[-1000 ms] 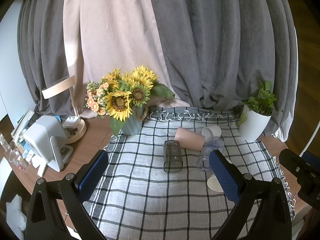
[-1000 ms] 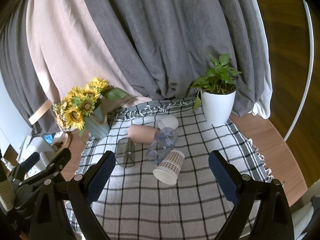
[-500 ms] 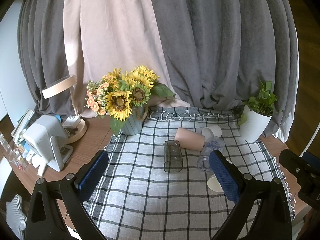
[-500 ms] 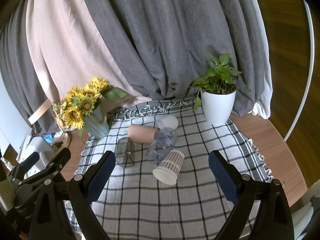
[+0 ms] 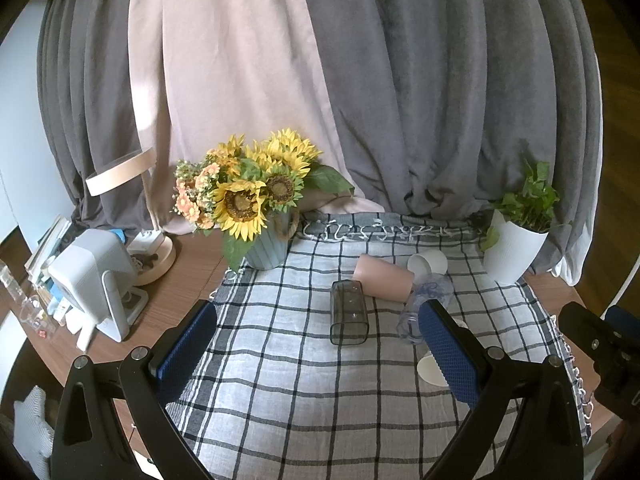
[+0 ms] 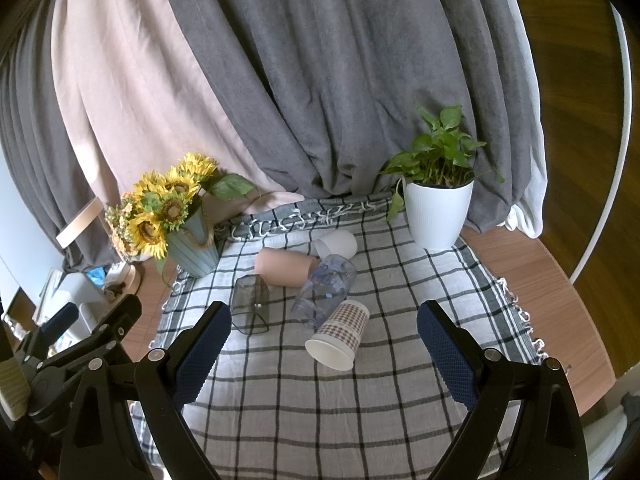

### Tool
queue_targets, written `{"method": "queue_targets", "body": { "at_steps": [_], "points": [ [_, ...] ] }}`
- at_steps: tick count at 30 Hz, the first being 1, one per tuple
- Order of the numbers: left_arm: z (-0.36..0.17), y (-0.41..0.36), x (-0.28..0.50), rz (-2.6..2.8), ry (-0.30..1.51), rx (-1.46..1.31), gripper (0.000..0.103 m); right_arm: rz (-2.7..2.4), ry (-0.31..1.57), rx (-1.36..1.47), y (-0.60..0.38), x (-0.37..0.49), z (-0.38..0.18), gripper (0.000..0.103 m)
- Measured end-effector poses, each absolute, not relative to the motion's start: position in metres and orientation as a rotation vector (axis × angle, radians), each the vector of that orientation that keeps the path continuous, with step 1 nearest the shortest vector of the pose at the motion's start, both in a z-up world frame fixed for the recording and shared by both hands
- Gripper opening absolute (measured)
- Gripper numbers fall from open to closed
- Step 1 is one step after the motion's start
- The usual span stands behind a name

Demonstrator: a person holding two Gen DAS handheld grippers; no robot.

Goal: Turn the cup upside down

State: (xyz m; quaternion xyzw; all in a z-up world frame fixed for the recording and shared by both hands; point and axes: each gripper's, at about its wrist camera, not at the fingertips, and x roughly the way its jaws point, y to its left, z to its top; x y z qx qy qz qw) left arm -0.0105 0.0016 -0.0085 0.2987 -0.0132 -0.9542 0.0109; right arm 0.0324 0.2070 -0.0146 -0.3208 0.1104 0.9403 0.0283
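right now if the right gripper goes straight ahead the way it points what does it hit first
Probably the checked paper cup, lying on its side between the open jaws' line; the clear plastic cup lies just behind it. Depth is uncertain.

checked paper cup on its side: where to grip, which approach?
Grip the checked paper cup across its mid-body, coming from above with the right gripper, which is open. It lies on the tablecloth, rim toward the camera, base beside the clear cup; the round sidewalls are exposed left and right.
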Motion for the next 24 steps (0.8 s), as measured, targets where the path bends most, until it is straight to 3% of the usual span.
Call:
{"method": "queue_targets", "body": {
  "at_steps": [13,24],
  "points": [
    [-0.037,0.007,-0.060,-2.739,0.131,1.127,0.103,2.951,0.279,-1.339,0.212,-0.039,-0.045,0.094],
    [-0.070,0.005,-0.108,-2.448,0.271,1.195,0.103,2.929,-0.092,-1.806,0.190,-0.153,-0.076,0.094]
  ]
}}
